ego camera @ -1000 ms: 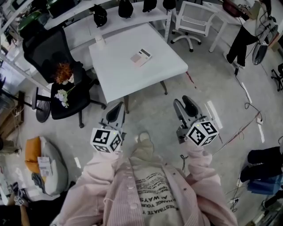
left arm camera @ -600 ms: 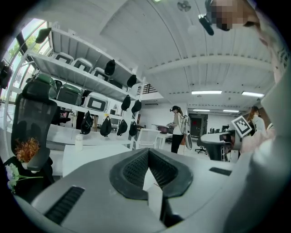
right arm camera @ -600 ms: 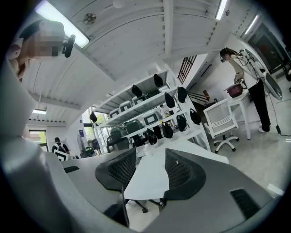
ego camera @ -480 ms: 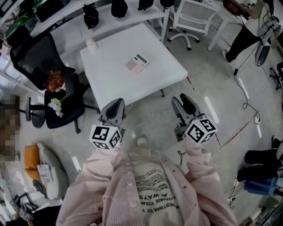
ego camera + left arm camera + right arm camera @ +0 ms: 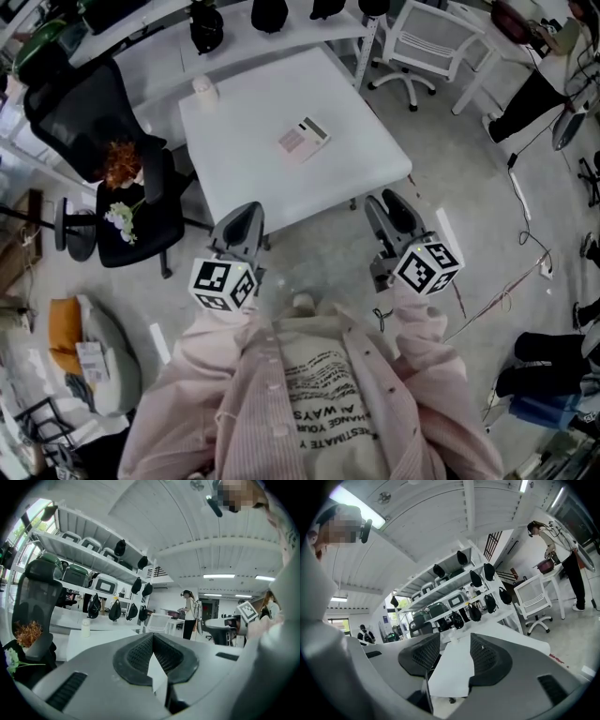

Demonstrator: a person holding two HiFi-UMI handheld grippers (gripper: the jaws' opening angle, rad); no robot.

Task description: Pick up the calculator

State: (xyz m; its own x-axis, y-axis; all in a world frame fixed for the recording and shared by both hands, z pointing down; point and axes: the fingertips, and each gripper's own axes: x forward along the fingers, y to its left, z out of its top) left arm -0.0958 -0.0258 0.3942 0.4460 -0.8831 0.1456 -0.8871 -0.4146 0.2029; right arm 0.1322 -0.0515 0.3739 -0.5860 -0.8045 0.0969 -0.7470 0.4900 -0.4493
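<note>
Task not begun: calculator [image 5: 303, 140] lies untouched on tabletop [image 5: 234, 173], upper centre of frame, well apart from left hand-held gripper [image 5: 246, 216] (tips together, empty) and right hand-held gripper [image 5: 388, 206] (narrowly apart, empty); reach, grasp and lift remain.

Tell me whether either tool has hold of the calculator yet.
No, the calculator lies flat on the white table, well ahead of the left tool and the right tool.
</note>
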